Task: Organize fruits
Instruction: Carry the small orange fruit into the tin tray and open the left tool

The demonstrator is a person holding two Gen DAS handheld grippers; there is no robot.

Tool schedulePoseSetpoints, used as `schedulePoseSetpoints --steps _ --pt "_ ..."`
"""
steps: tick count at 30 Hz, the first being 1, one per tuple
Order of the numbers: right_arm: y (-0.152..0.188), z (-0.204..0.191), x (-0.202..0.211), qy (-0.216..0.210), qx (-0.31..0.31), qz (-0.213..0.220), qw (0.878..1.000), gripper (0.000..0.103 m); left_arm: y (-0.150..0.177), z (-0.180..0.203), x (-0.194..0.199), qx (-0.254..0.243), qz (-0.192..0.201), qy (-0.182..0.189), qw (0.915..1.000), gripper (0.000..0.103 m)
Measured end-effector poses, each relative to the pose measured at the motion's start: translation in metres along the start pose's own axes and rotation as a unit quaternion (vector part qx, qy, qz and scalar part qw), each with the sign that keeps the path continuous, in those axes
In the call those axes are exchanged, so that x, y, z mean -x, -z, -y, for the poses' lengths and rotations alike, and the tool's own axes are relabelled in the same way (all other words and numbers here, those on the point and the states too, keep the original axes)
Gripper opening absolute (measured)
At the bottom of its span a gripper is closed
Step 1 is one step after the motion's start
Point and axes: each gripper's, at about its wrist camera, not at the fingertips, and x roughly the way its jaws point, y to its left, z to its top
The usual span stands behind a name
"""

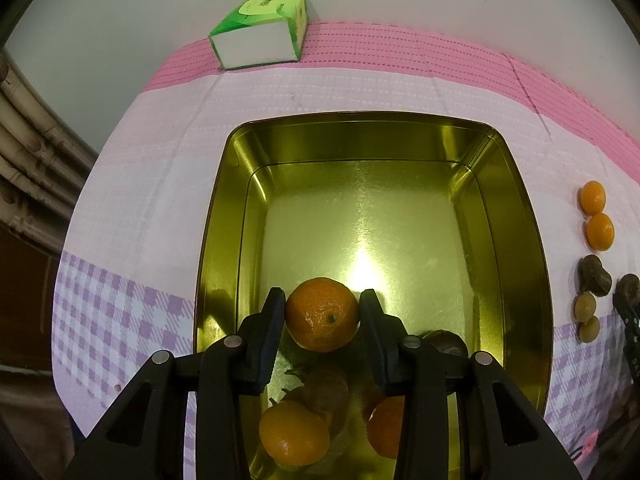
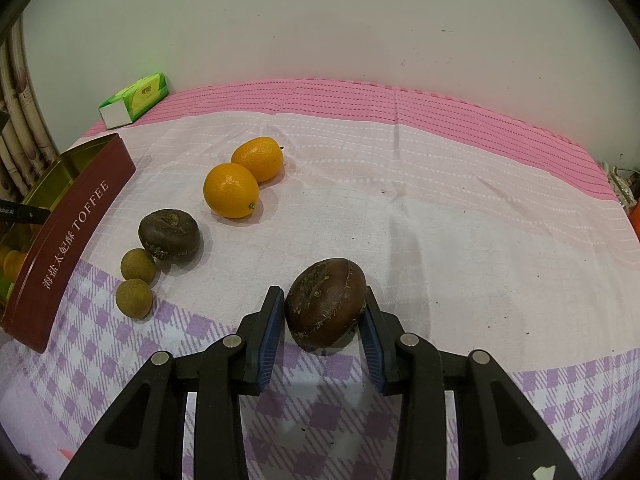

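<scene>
My left gripper (image 1: 322, 308) is shut on an orange fruit (image 1: 322, 314) and holds it over the near end of the gold tin (image 1: 216, 216). Beneath it in the tin lie two more orange fruits (image 1: 294, 432) and brown ones (image 1: 446, 344). My right gripper (image 2: 322, 310) is shut on a dark brown water chestnut (image 2: 325, 302) that rests on the checked cloth. To its left on the cloth lie two orange fruits (image 2: 231, 189), another brown chestnut (image 2: 169, 233) and two small olive-brown round fruits (image 2: 134, 297). The tin's red TOFFEE side (image 2: 68, 240) shows at the left.
A green tissue pack (image 1: 260, 32) lies at the back edge of the table against the wall; it also shows in the right wrist view (image 2: 136, 95). Curtains (image 1: 28, 152) hang on the left. The pink and lilac cloth (image 2: 460, 220) covers the table.
</scene>
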Motion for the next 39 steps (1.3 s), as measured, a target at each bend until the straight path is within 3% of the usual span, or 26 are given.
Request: schedulePoseSetpoints --steps 12,21,39 --pt "-0.001 0.000 0.000 0.001 0.000 0.000 1.000 0.036 0.002 0.000 0.005 -0.002 0.000 -0.003 1.0000 0.040" --pt "-0.001 -0.001 0.000 0.001 0.001 0.000 1.000 0.036 0.011 -0.006 0.030 0.007 0.026 0.006 0.9996 0.041" --pt "-0.001 -0.001 -0.001 0.005 0.004 0.000 1.000 0.036 0.065 -0.026 0.068 0.011 0.062 -0.011 0.9979 0.056"
